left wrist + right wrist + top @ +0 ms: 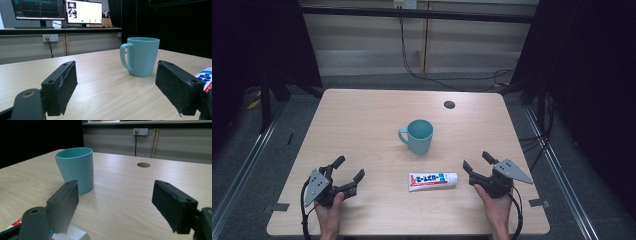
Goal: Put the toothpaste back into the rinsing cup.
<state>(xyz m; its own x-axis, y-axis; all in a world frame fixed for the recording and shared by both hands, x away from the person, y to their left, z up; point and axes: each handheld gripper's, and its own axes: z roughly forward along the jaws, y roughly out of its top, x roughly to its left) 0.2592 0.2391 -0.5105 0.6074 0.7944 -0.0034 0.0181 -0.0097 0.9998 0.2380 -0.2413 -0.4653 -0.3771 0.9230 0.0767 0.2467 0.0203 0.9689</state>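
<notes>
A teal mug (418, 136) stands upright near the table's middle, its handle to the left; it also appears as the mug (141, 56) and the mug (75, 169) in the gripper views. A white toothpaste tube (432, 181) with red and blue print lies flat in front of it, and its end (206, 78) peeks past a jaw. My left gripper (349, 168) rests open at the front left, with nothing between its jaws. My right gripper (477, 160) rests open at the front right, just right of the tube (72, 233), apart from it.
The wooden table (362, 115) has a round cable hole (449, 104) at the back right. Tape marks (278, 207) sit near its front corners. Beyond the table are a wall with sockets, hanging cables (412, 70), and monitors (83, 12) on a desk.
</notes>
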